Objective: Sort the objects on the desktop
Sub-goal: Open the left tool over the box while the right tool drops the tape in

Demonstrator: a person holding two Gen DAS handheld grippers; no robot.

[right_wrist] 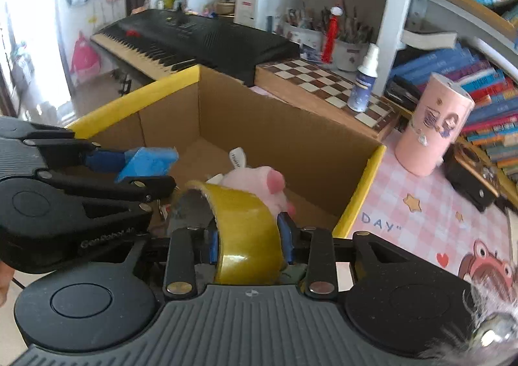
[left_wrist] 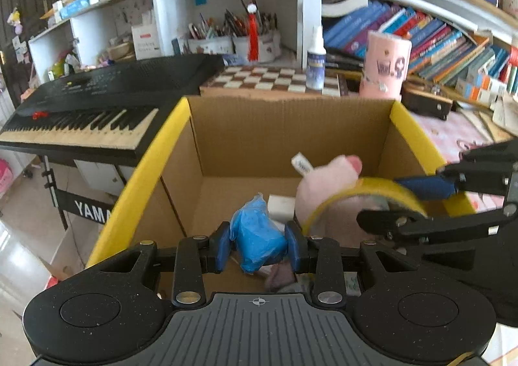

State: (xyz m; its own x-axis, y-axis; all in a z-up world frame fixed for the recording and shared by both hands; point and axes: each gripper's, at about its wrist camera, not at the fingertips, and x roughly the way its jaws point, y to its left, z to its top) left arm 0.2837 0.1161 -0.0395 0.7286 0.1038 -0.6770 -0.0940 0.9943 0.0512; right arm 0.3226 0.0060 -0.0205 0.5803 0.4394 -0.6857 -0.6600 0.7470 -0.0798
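My left gripper (left_wrist: 258, 244) is shut on a crumpled blue packet (left_wrist: 257, 238), held over the open cardboard box (left_wrist: 285, 126) with yellow-taped rims. My right gripper (right_wrist: 248, 241) is shut on a yellow tape roll (right_wrist: 247, 230), also above the box. Each gripper shows in the other's view: the right one (left_wrist: 417, 204) with the tape roll (left_wrist: 362, 196), the left one (right_wrist: 142, 168) with the blue packet (right_wrist: 147, 162). Inside the box lie a pink plush pig (left_wrist: 327, 181) (right_wrist: 259, 183) and a small white block (left_wrist: 281, 205).
A black keyboard (left_wrist: 97, 100) stands left of the box. Behind it sit a chessboard (left_wrist: 268, 77), a white spray bottle (left_wrist: 315, 61) and a pink cylinder (left_wrist: 385, 66). Shelves of books (left_wrist: 437, 42) fill the right. A pink checked mat (right_wrist: 430, 213) covers the desk.
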